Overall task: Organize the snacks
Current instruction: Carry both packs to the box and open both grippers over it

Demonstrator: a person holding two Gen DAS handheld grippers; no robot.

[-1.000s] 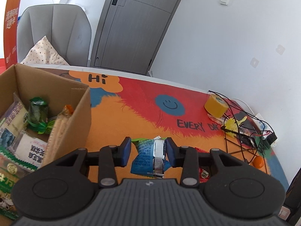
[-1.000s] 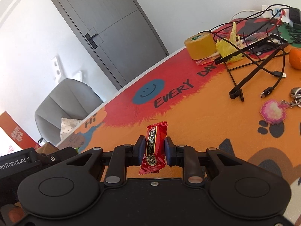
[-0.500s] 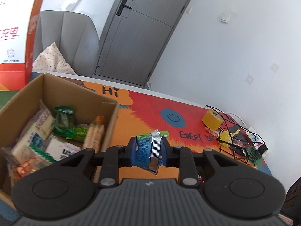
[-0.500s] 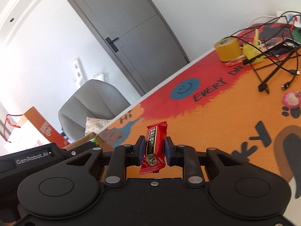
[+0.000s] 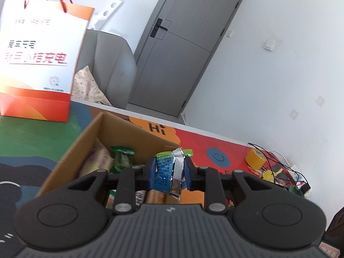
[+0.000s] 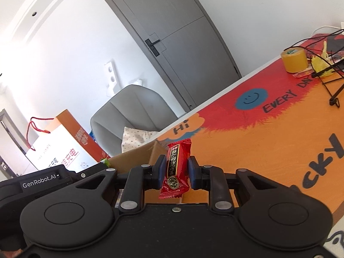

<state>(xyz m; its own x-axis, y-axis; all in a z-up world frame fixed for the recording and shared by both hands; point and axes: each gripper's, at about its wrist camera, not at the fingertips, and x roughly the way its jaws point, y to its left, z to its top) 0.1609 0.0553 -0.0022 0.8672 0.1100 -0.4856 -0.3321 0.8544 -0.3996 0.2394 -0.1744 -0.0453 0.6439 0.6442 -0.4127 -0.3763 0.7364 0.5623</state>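
Carrying over the open cardboard box (image 5: 120, 133), the left tool (image 5: 169, 174) has clenched its blue foil packet (image 5: 165, 172); the right tool (image 6: 177, 169) grips a red wrapped candy (image 6: 177, 167), both nearing drop-off.

The left tongs' black body covers the near half of the cardboard box (image 5: 71, 150), and the snack packets (image 5: 120, 159) inside are motion-blurred, their print unreadable. The white-and-orange paper bag (image 5: 40, 64) is cut off by the left edge. In the right wrist view, the box (image 6: 137, 154) shows only a corner, and the cables (image 6: 331, 73) run off the right edge.
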